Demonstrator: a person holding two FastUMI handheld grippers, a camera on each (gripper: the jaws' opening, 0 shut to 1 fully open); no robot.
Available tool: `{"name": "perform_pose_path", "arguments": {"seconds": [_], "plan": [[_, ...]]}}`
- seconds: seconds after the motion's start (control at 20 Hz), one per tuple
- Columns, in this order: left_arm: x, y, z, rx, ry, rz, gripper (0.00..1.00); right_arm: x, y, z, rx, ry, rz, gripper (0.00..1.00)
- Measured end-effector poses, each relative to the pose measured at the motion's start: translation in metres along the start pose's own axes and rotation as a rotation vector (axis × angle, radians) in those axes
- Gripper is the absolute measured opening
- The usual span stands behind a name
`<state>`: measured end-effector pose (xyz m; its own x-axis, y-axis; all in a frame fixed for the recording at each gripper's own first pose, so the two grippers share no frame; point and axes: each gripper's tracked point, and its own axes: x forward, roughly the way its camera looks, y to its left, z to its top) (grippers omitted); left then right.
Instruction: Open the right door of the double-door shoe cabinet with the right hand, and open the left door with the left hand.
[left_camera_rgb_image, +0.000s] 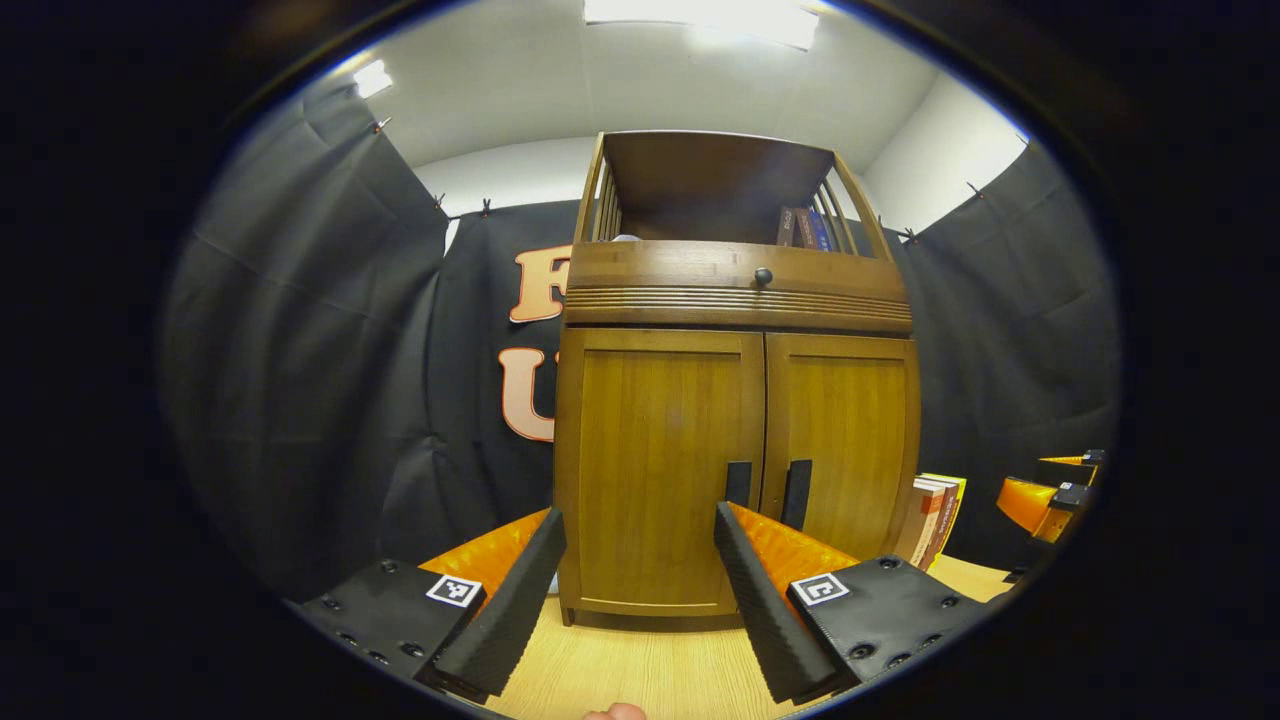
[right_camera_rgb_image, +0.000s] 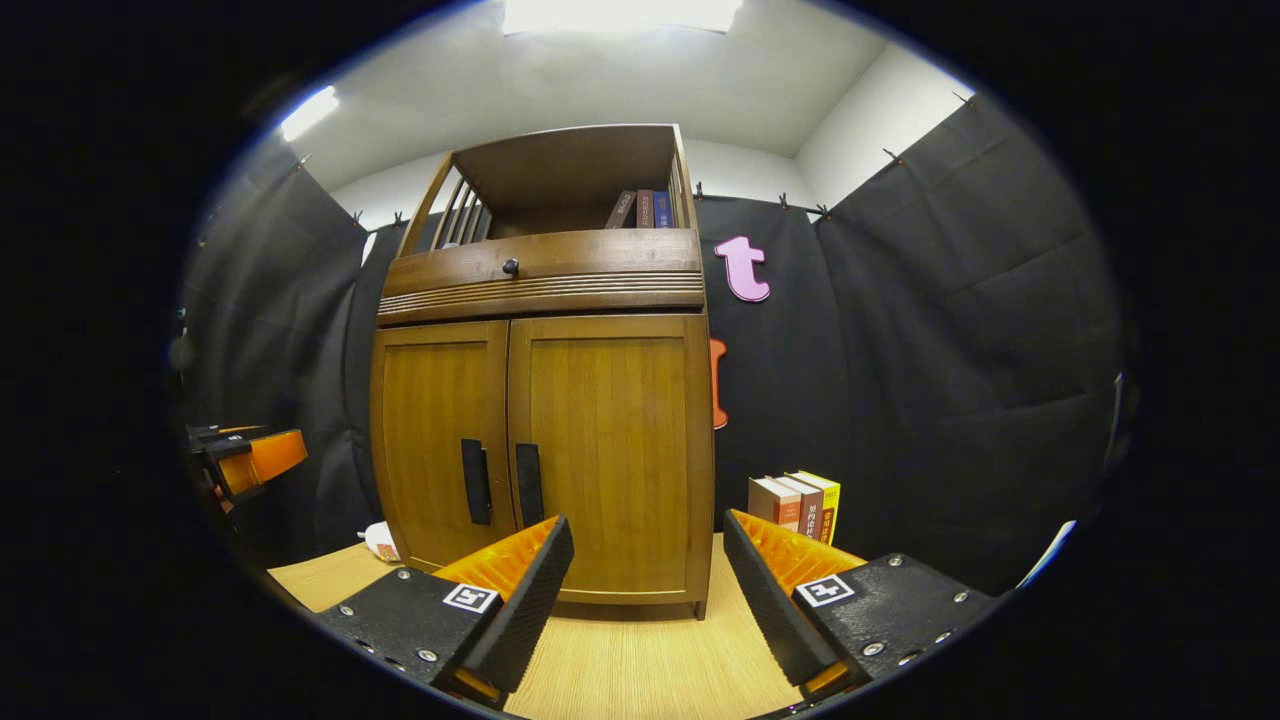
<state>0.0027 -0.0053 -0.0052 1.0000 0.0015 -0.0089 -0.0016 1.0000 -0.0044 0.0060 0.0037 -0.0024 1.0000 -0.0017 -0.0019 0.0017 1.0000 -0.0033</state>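
Observation:
A brown wooden shoe cabinet (left_camera_rgb_image: 735, 300) (right_camera_rgb_image: 545, 280) stands on a light wood table, both doors closed. The left door (left_camera_rgb_image: 655, 460) (right_camera_rgb_image: 440, 440) and the right door (left_camera_rgb_image: 845, 440) (right_camera_rgb_image: 605, 450) each carry a dark vertical handle at the centre seam: left handle (left_camera_rgb_image: 738, 483) (right_camera_rgb_image: 476, 481), right handle (left_camera_rgb_image: 797, 493) (right_camera_rgb_image: 528, 484). My left gripper (left_camera_rgb_image: 637, 560) is open, a short way in front of the left door. My right gripper (right_camera_rgb_image: 645, 565) is open, in front of the right door. The right gripper (left_camera_rgb_image: 1045, 495) also shows at the far right of the left gripper view, and the left gripper (right_camera_rgb_image: 245, 455) at the far left of the right gripper view.
A drawer with a round knob (left_camera_rgb_image: 763, 275) (right_camera_rgb_image: 510, 266) sits above the doors, with an open shelf holding books on top. Several upright books (left_camera_rgb_image: 932, 520) (right_camera_rgb_image: 797, 505) stand right of the cabinet. A small white object (right_camera_rgb_image: 380, 541) lies at its left foot. Black cloth walls surround.

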Motion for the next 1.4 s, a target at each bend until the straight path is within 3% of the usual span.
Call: {"name": "perform_pose_path", "arguments": {"seconds": [0.85,1.2,1.25,1.3,1.4], "plan": [[-0.001,0.007,-0.006,-0.009,-0.005,0.014,0.94,-0.001,0.013,0.008,-0.011,-0.016,0.025,0.93],[-0.009,0.011,-0.011,-0.006,0.006,0.03,0.97,0.038,0.042,0.023,-0.026,-0.042,0.129,0.92],[-0.01,0.013,-0.01,-0.008,0.006,0.034,0.96,0.047,0.048,0.024,-0.025,-0.044,0.15,0.97],[-0.012,0.015,-0.01,-0.011,0.007,0.039,0.96,0.058,0.055,0.027,-0.027,-0.045,0.171,0.92],[-0.018,0.02,-0.012,-0.013,0.011,0.052,0.96,0.082,0.069,0.023,-0.032,-0.033,0.209,0.97]]}}
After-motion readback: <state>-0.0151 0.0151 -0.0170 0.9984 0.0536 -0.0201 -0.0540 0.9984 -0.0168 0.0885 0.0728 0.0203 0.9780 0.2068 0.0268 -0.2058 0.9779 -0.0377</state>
